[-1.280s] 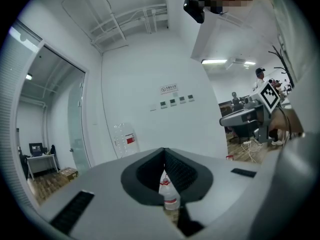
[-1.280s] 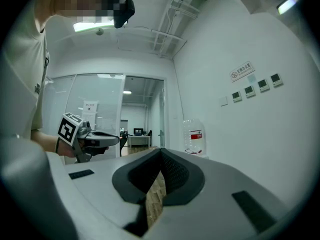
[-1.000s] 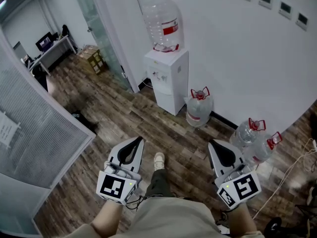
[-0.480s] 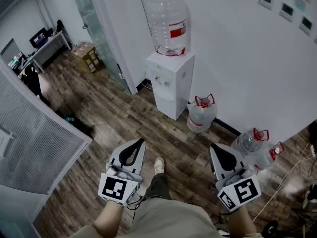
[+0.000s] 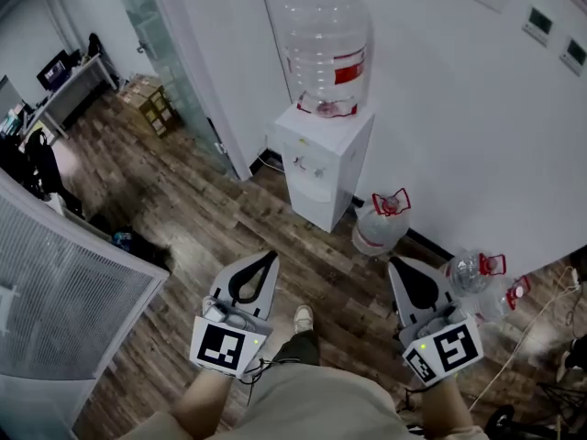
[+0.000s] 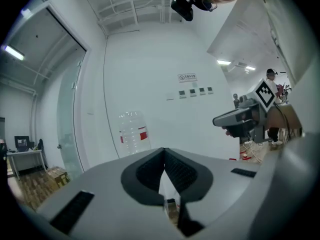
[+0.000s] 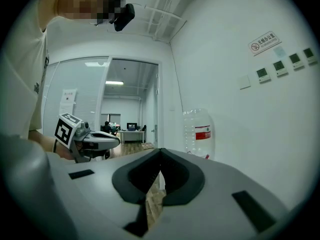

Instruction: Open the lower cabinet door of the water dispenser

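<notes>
We have walked closer: the dispenser (image 5: 323, 159) now looms larger in the head view, though it is still well apart from both tongs. The left tongs (image 5: 267, 258) and right tongs (image 5: 397, 266) are pressed together, empty. The lower door (image 5: 315, 207) is shut. A bottle (image 5: 380, 227) crowds the dispenser's right side; bare floor (image 5: 206, 214) lies open on its left.
</notes>
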`<state>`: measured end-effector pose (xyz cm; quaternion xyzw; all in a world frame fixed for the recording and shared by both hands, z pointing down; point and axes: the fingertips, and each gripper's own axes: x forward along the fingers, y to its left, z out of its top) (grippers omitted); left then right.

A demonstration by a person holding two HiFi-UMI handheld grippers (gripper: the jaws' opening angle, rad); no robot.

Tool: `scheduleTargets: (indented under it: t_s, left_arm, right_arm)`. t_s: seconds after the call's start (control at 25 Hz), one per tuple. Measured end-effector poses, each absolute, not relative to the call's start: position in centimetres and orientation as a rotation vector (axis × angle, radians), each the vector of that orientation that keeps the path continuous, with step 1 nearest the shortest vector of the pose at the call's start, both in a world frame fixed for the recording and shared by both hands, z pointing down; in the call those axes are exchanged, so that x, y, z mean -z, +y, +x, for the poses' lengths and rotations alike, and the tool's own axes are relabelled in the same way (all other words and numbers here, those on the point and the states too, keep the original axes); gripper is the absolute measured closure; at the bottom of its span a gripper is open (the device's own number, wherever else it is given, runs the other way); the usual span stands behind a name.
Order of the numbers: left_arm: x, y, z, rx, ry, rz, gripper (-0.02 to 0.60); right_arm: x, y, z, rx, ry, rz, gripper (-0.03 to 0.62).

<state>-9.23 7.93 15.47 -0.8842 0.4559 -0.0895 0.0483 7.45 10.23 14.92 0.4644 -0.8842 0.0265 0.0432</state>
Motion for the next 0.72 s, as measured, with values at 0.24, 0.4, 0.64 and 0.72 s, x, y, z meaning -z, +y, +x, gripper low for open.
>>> scheduleTargets:
  t_s: [0.24, 0.4, 0.64, 0.72]
  left_arm:
    - [-16.2, 0.8, -12.2, 0.272, 1.38, -2.742, 0.577]
    - [-16.9, -2.4, -13.1, 0.274, 1.362, -2.787, 0.577]
    - [-17.9, -5.8, -13.3, 0.296, 1.362, -2.803, 0.577]
    - [-18.1, -6.4, -12.9, 0.302, 1.359, -2.805, 0.577]
  right_arm:
    - [-13.7, 3.4, 5.3, -0.007, -2.645, 1.467, 0.586]
    - [-13.9, 0.3, 4.5, 0.006, -2.61, 1.49, 0.586]
    - [-14.8, -3.0, 4.7, -0.035, -2.589, 1.498, 0.586]
    - [-15.1, -3.6, 5.1, -0.056, -2.59, 1.499, 0.586]
